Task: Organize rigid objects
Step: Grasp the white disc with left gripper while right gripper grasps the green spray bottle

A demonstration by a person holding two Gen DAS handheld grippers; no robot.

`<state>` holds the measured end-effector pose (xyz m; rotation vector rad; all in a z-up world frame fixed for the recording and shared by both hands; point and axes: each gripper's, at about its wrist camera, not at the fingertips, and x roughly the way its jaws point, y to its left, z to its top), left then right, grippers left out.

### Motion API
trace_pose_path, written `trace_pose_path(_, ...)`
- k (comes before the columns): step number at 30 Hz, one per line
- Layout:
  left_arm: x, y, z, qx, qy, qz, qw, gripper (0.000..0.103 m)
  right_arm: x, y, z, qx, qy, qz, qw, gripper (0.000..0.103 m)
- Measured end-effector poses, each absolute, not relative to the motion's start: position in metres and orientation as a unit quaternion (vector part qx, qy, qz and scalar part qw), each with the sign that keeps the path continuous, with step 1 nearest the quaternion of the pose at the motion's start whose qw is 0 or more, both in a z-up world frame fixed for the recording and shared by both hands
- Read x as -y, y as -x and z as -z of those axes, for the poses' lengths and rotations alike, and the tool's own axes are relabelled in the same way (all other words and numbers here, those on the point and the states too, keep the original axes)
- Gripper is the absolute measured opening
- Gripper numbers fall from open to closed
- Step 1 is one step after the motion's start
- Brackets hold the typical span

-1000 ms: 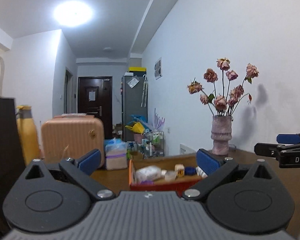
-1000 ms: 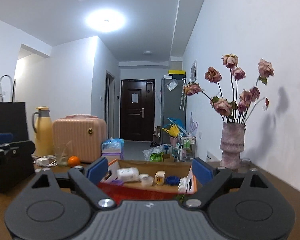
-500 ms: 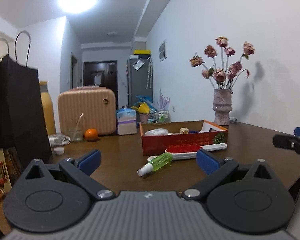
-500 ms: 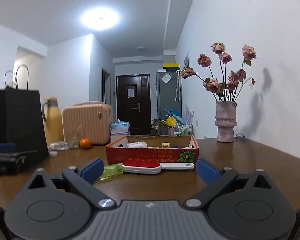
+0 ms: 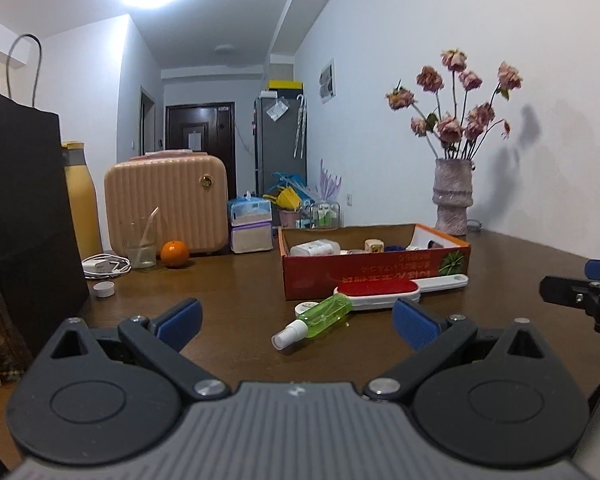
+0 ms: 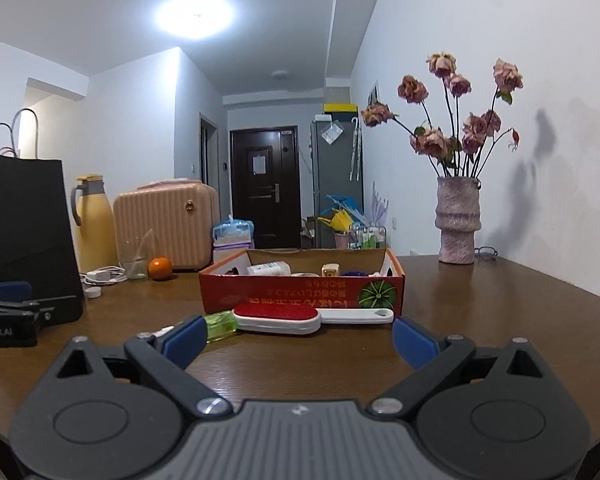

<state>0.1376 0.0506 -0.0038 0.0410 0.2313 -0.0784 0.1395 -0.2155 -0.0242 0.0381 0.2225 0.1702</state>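
Note:
A red cardboard box (image 5: 374,272) (image 6: 300,292) holding several small items stands mid-table. In front of it lie a red-and-white lint brush (image 5: 380,291) (image 6: 278,316) and a green spray bottle (image 5: 318,316) (image 6: 220,326). A small white cap (image 5: 305,307) lies beside the bottle. My left gripper (image 5: 296,322) is open and empty, just short of the bottle. My right gripper (image 6: 298,338) is open and empty, just short of the brush. Each gripper shows at the edge of the other's view.
A black paper bag (image 5: 24,216), yellow flask (image 6: 94,228), pink case (image 5: 166,204), glass (image 5: 140,246), orange (image 5: 175,254), charger cable (image 5: 106,268) and white lid (image 5: 103,289) stand at the left. A vase of dried roses (image 6: 458,220) stands by the right wall.
Both grippers have pulled back from the box and dropped lower toward the table. The brush and spray bottle, hidden a second ago, are now in view.

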Motion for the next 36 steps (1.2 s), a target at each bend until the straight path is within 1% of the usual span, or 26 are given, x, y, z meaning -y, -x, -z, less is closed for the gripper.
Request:
trace_pose_path(11,-0.069,-0.237,0.006,-0.170,-0.015,0.046,0.984,0.103,0.215,-0.207,0.032,-0.153,-0.019,-0.088,0.984,0.099)
trace_pose_path(13,-0.076,-0.261,0.010,-0.179,-0.016,0.046,0.983,0.097,0.210,-0.221,0.033,-0.161,-0.019,-0.093,0.982,0.099)
trace_pose_path(14,-0.078,-0.271,0.012,-0.188,-0.016,0.042,0.981,0.085,0.206,-0.228,0.034,-0.165,-0.021,-0.097,0.981,0.099)
trace_pose_path(15,-0.082,-0.282,0.015,-0.198,-0.011,0.042,0.979,0.071,0.202,-0.237,0.034,-0.171,-0.025,-0.105,0.979,0.099)
trace_pose_path(16,-0.085,-0.293,0.018,-0.210,-0.004,0.047,0.976,0.066,0.197,-0.246,0.035,-0.181,-0.031,-0.111,0.977,0.097)
trace_pose_path(17,-0.088,-0.302,0.020,-0.225,0.005,0.060,0.973,0.064,0.192,-0.257,0.035,-0.193,-0.038,-0.116,0.974,0.097)
trace_pose_path(19,-0.093,-0.312,0.026,-0.243,0.024,0.101,0.964,0.061,0.182,-0.276,0.035,-0.216,-0.054,-0.130,0.966,0.089)
trace_pose_path(21,-0.096,-0.320,0.033,-0.258,0.039,0.121,0.958,0.055,0.168,-0.299,0.037,-0.235,-0.082,-0.148,0.957,0.085)
trace_pose_path(24,-0.104,-0.325,0.041,-0.275,0.053,0.126,0.952,0.049,0.141,-0.330,0.043,-0.269,-0.124,-0.166,0.940,0.077)
trace_pose_path(27,-0.120,-0.324,0.040,-0.272,0.063,0.108,0.954,0.050,0.110,-0.353,0.056,-0.296,-0.153,-0.174,0.927,0.077)
trace_pose_path(29,-0.127,-0.321,0.037,-0.261,0.052,0.086,0.960,0.050,0.088,-0.364,0.063,-0.309,-0.146,-0.165,0.925,0.077)
trace_pose_path(31,-0.137,-0.321,0.033,-0.254,0.040,0.063,0.964,0.052,0.067,-0.370,0.069,-0.316,-0.126,-0.145,0.929,0.075)
trace_pose_path(32,-0.141,-0.321,0.032,-0.253,0.037,0.058,0.965,0.059,0.060,-0.373,0.071,-0.314,-0.115,-0.136,0.933,0.075)
trace_pose_path(33,-0.144,-0.322,0.031,-0.252,0.034,0.054,0.966,0.075,0.055,-0.374,0.073,-0.311,-0.102,-0.127,0.936,0.074)
trace_pose_path(34,-0.147,-0.324,0.030,-0.250,0.031,0.050,0.966,0.081,0.052,-0.375,0.075,-0.313,-0.092,-0.117,0.938,0.067)
trace_pose_path(35,-0.147,-0.327,0.029,-0.250,0.028,0.046,0.967,0.082,0.053,-0.375,0.077,-0.314,-0.094,-0.123,0.937,0.064)
trace_pose_path(36,-0.146,-0.331,0.030,-0.252,0.021,0.045,0.966,0.081,0.055,-0.374,0.078,-0.315,-0.099,-0.131,0.935,0.058)
